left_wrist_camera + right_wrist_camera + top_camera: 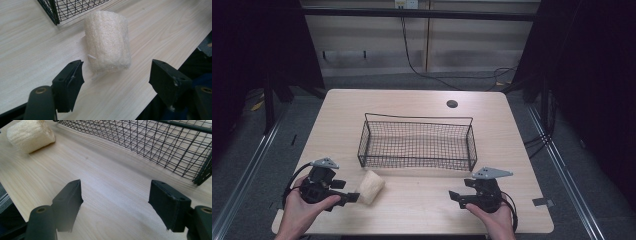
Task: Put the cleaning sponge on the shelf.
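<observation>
- The loofah piece (371, 186) lies on its side on the wooden table (422, 210), just beside the wire basket's (417, 145) near-left corner, apart from it.
- The left gripper (353, 197) has its jaws spread, aimed at the loofah piece (107, 45); the near end sits just ahead of the pads, untouched.
- The right gripper (453, 196) rests near the table's front-right edge, jaws spread over bare wood.
- Open tabletop stretches between the two grippers, in front of the basket.
- The basket (160, 142) stands mid-table; its mesh floor shows nothing inside.
</observation>
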A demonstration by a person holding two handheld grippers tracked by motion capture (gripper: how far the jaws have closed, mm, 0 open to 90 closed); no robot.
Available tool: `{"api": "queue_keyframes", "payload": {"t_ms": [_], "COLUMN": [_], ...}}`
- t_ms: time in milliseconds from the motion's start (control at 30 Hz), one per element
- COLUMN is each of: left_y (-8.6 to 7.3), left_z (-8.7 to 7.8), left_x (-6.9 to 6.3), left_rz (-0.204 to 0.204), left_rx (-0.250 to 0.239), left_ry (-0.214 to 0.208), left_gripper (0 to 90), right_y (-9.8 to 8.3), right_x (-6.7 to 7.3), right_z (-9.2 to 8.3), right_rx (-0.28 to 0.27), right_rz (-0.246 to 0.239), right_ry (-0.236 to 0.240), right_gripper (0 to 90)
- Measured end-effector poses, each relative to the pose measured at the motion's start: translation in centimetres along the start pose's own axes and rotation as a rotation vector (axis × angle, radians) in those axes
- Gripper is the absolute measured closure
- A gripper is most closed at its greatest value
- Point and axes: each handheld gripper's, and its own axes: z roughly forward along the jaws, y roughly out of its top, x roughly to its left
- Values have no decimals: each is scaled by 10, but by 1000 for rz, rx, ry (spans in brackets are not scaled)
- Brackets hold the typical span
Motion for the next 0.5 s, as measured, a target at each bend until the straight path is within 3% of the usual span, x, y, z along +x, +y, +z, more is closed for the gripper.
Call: {"api": "queue_keyframes", "payload": {"t_ms": [167, 233, 500], "left_y": [9, 14, 35], "left_z": [4, 6, 9], "left_x": [-2, -1, 3], "left_rz": [3, -20, -49], "left_rx": [57, 90, 106], "left_ry": [-27, -7, -14], "left_gripper": [231, 215, 203], "right_y": [0, 0, 0], "right_x": [0, 0, 0], "right_z": [1, 1, 2], "right_rx": [3, 3, 9], "right_rz": [0, 3, 7], "right_ry": [3, 1, 0], "right_gripper": [255, 250, 243]}}
